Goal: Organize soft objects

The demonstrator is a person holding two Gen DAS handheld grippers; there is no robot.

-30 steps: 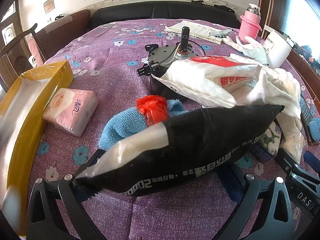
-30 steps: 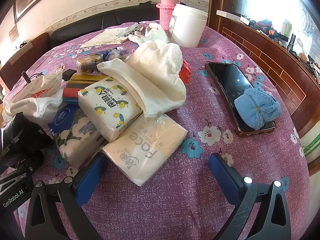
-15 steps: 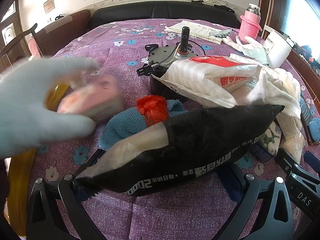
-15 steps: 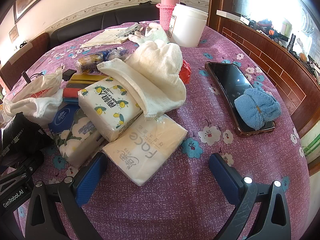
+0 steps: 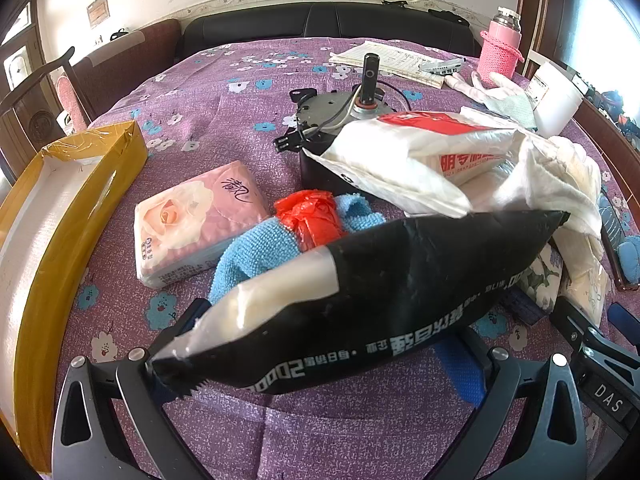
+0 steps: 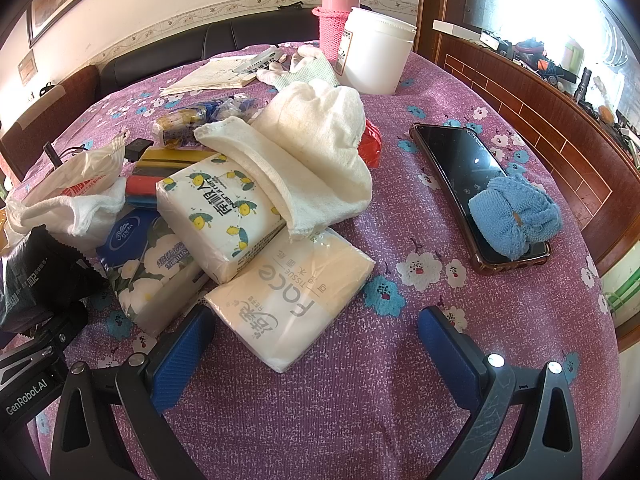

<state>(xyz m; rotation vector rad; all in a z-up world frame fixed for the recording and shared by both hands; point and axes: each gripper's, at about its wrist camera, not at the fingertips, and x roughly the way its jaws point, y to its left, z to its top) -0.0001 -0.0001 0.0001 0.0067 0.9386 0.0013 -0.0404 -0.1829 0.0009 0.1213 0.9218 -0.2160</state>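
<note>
left gripper clamped on black plastic pouch with clear end, pouch held crosswise above purple floral tablecloth. pink rose-print tissue pack flat on cloth, between yellow cardboard tray and blue microfibre cloth, touching cloth. red plastic wad on blue cloth. right gripper wide open, holding nothing, left fingertip just beside cream "face" tissue pack. white towel draped over lemon-print tissue pack.

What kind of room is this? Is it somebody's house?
Probably a home living or dining room: a table under a purple flowered cloth, a black sofa behind it, and a pink flask.
</note>
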